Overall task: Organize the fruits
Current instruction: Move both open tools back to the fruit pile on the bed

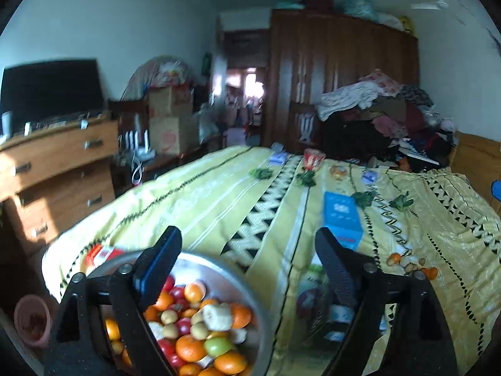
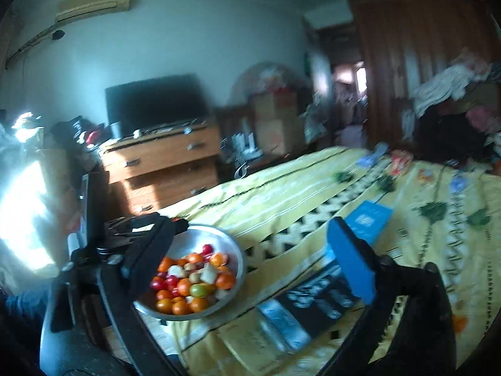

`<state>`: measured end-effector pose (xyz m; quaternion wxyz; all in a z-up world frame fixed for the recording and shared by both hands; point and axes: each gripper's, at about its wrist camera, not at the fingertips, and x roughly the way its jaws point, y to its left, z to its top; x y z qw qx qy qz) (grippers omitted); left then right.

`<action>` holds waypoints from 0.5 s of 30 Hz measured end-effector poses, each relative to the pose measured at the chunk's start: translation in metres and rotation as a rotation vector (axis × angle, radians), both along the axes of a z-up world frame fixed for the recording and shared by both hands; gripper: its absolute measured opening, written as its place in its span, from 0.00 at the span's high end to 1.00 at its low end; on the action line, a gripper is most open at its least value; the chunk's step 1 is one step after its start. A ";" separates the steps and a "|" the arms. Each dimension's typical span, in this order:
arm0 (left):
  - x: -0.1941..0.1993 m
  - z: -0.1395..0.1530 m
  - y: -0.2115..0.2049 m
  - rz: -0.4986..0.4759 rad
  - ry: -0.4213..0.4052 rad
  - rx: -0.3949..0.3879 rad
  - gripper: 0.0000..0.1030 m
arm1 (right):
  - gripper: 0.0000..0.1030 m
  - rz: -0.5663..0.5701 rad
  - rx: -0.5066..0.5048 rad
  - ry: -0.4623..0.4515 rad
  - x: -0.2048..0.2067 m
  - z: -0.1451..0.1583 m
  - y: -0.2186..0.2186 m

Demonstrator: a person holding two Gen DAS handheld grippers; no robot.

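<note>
Left gripper (image 1: 247, 250) spread wide, nothing between the fingers, raised above the near left corner of the bed (image 1: 219, 194). Right gripper (image 2: 250, 241) likewise spread wide and empty, hovering over the near edge. Metal bowl (image 2: 233, 252) sitting at the near left corner of the bed, piled with mixed fruit (image 2: 191, 282): oranges, small red ones, one green, pale chunks. Small loose cluster of fruit pieces (image 1: 410, 264) lying on the yellow patterned cover toward the right edge, well apart from the bowl. Blue box (image 1: 341, 216) flat near mid-bed. Dark flat package (image 2: 316, 307) near the front edge, just beside the bowl. Green leafy bits (image 1: 363, 199) scattered toward the far side. Motion blur throughout.
</note>
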<state>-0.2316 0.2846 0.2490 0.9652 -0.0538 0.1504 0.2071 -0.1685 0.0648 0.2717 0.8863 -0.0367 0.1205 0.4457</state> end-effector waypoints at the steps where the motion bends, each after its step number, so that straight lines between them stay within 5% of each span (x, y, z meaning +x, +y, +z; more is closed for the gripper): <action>1: 0.005 0.006 -0.022 -0.022 -0.028 0.049 0.00 | 0.00 -0.057 0.002 -0.030 -0.004 0.000 -0.017; 4: 0.031 0.008 -0.088 -0.147 -0.074 0.115 0.00 | 0.00 -0.213 -0.025 -0.056 -0.007 -0.009 -0.068; 6: 0.059 -0.003 -0.122 -0.262 -0.002 0.071 0.00 | 0.00 -0.287 -0.068 0.004 0.001 -0.023 -0.100; 8: 0.088 -0.021 -0.151 -0.337 0.089 0.016 0.00 | 0.00 -0.330 -0.123 0.113 0.014 -0.039 -0.121; 10: 0.116 -0.038 -0.179 -0.384 0.146 -0.004 0.00 | 0.00 -0.381 -0.184 0.320 0.035 -0.069 -0.146; 15: 0.184 -0.081 -0.224 -0.458 0.323 -0.037 0.00 | 0.00 -0.489 -0.166 0.528 0.055 -0.117 -0.196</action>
